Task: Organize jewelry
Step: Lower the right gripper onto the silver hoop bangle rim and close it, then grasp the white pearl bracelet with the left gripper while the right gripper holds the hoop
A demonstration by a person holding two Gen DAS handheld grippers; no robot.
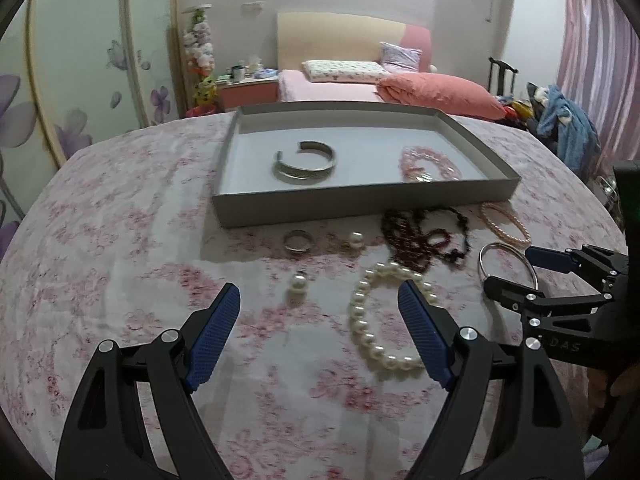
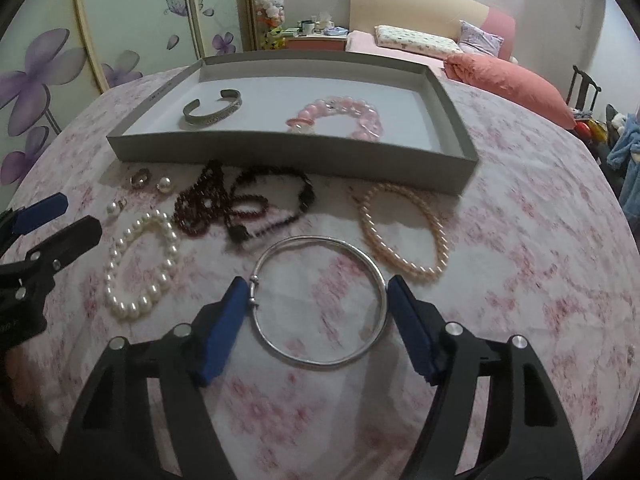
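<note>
Jewelry lot on floral-clothed counter, tray beyond.
Nearest: right gripper (image 2: 314,294), fingers wide apart around silver bangle (image 2: 320,300) lying flat, pads just beside its rim, nothing gripped; left gripper (image 1: 320,300), fingers spread, empty, beside white pearl bracelet (image 1: 384,316). Mid: dark bead strands (image 2: 244,204), peach pearl bracelet (image 2: 400,232). Far: grey tray (image 2: 280,150) containing metal cuff (image 2: 214,112), pink bead bracelet (image 2: 340,118).

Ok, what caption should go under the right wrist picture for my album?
Open right tool straddling a silver bangle on the flowery cloth, jewelry tray waiting behind.
</note>
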